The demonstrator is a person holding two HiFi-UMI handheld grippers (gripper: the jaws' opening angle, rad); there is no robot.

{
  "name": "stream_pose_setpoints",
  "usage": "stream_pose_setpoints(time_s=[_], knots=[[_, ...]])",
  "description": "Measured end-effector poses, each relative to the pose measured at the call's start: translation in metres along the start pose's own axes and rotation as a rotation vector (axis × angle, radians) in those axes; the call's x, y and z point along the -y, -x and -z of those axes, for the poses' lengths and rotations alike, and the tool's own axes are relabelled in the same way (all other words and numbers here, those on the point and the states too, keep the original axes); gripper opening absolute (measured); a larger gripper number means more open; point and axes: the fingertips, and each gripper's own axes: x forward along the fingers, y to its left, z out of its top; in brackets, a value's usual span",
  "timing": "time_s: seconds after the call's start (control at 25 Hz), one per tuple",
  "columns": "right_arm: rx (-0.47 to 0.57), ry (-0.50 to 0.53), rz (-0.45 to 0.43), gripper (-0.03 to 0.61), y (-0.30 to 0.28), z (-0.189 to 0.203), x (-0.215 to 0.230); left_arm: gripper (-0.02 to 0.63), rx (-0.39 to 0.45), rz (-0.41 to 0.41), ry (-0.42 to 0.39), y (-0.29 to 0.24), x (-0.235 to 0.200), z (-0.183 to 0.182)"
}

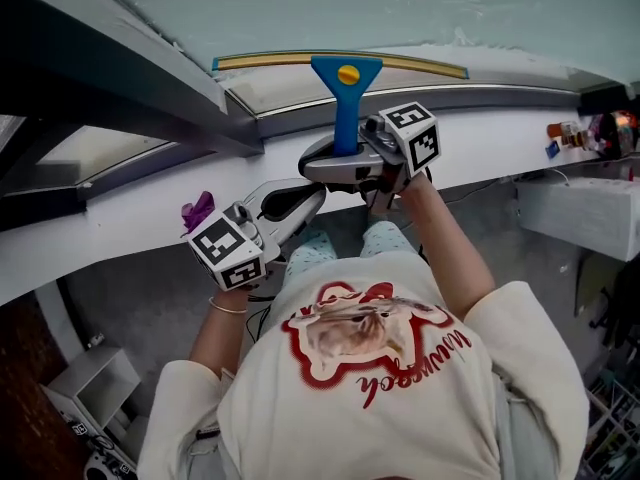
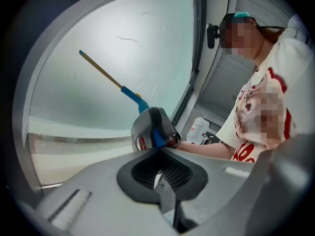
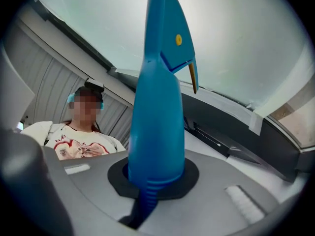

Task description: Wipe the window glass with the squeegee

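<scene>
A blue-handled squeegee [image 1: 346,98] points up at the window glass [image 1: 400,8], its yellow blade [image 1: 300,60] lying level across the pane near the bottom frame. My right gripper [image 1: 345,160] is shut on the handle; in the right gripper view the blue handle [image 3: 160,107] rises out of the right gripper [image 3: 155,181]. My left gripper [image 1: 316,194] hangs lower and to the left, away from the glass, with its jaws together and nothing in them. In the left gripper view, the left gripper [image 2: 160,150] faces the right gripper and the squeegee [image 2: 132,94] on the pane [image 2: 108,58].
A white sill [image 1: 500,138] runs below the window, with dark frame bars [image 1: 120,98] on the left. A purple object [image 1: 197,210] lies on the sill by my left gripper. Small bottles [image 1: 590,133] stand far right. A white shelf unit [image 1: 90,378] sits on the floor.
</scene>
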Motion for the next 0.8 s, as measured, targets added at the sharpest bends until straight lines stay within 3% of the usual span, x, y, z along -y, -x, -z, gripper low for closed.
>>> stream_pose_setpoints(time_s=[0.2, 0.36, 0.52, 0.8], knots=[[-0.002, 0.022, -0.050, 0.015, 0.021, 0.008, -0.053, 0.005, 0.045, -0.058, -0.089, -0.027, 0.041, -0.007], [-0.124, -0.024, -0.024, 0.015, 0.051, 0.026, -0.084, 0.005, 0.111, -0.109, -0.103, -0.060, 0.075, -0.006], [-0.204, -0.046, -0.077, 0.015, 0.081, 0.041, -0.125, 0.006, 0.191, -0.143, -0.105, -0.092, 0.107, -0.002], [-0.253, -0.024, -0.052, 0.017, 0.114, 0.073, -0.164, 0.005, 0.127, -0.222, -0.156, -0.110, 0.139, 0.021]])
